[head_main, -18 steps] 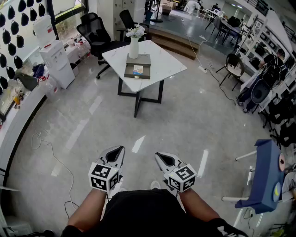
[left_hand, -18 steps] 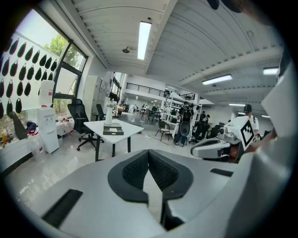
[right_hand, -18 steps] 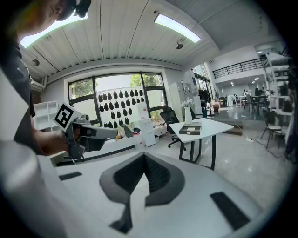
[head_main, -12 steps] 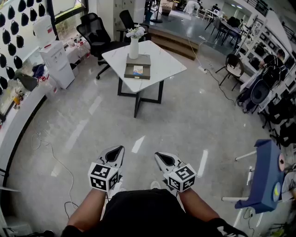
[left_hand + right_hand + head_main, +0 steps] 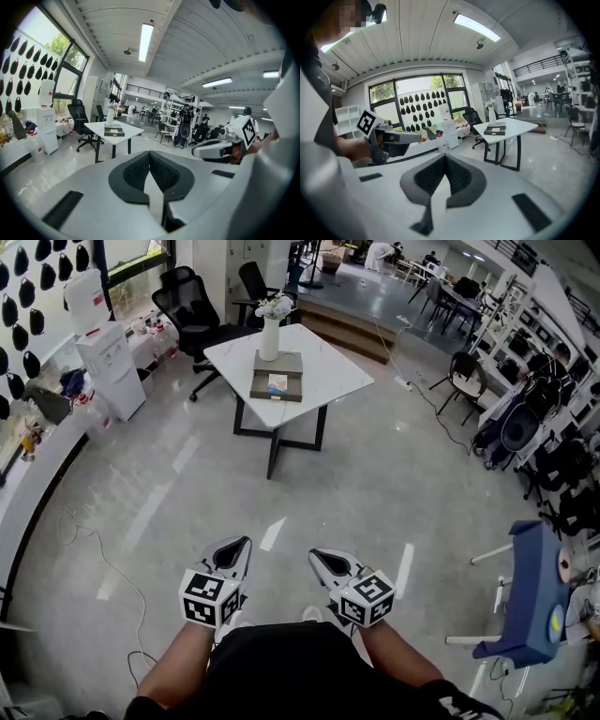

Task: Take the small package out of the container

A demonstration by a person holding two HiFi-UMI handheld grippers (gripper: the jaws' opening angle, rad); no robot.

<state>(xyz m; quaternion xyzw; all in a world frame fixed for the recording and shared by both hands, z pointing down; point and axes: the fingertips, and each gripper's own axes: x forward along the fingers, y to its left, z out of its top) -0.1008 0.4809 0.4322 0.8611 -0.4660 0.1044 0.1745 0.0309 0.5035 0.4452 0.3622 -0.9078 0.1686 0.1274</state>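
Note:
Far ahead on a white table (image 5: 323, 371) lies a dark, flat container (image 5: 260, 390) with a small pale package (image 5: 279, 382) inside it. A white vase of flowers (image 5: 269, 337) stands just behind it. My left gripper (image 5: 240, 543) and right gripper (image 5: 316, 557) are held side by side close to my body above the floor, well short of the table. Both are shut with nothing between the pads. The left gripper view shows its jaws (image 5: 150, 154) meeting and the container (image 5: 114, 132) in the distance. The right gripper view shows the same of its jaws (image 5: 445, 157) and the container (image 5: 494, 131).
Polished grey floor (image 5: 216, 493) stretches between me and the table. Black office chairs (image 5: 187, 306) stand behind the table, a water dispenser (image 5: 111, 367) and a counter at the left, a blue stand (image 5: 527, 596) at the right. A thin cable (image 5: 98, 559) lies on the floor at the left.
The head view has shifted slightly, so the table sits a little further left in the frame. Both grippers stay shut in front of my body.

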